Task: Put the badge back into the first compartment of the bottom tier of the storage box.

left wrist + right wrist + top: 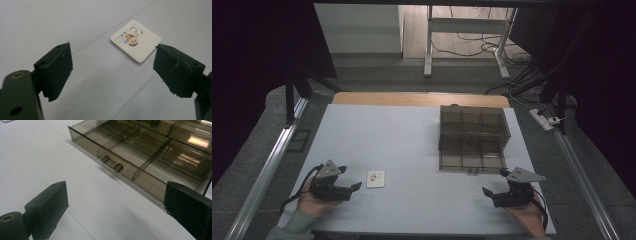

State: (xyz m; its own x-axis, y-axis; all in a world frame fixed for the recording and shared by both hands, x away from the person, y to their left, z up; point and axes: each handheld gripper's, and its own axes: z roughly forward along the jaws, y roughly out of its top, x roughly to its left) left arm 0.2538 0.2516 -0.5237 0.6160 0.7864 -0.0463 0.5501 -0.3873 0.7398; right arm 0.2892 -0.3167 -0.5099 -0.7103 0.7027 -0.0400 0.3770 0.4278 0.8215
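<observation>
Jaws spread on left gripper (354, 189) and right gripper (488, 194), square white printed card (376, 179) flat near left, smoked clear plastic drawer box (473, 136) pulled open.

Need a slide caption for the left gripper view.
Open left tongs hover above the table, facing a small white square card with a cartoon print.

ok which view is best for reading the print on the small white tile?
The left gripper view: the white tile lies flat just ahead of the open jaws, close enough to make out its coloured cartoon print. In the high view the tile is a small square beside the left gripper, its print a faint smudge.
</observation>
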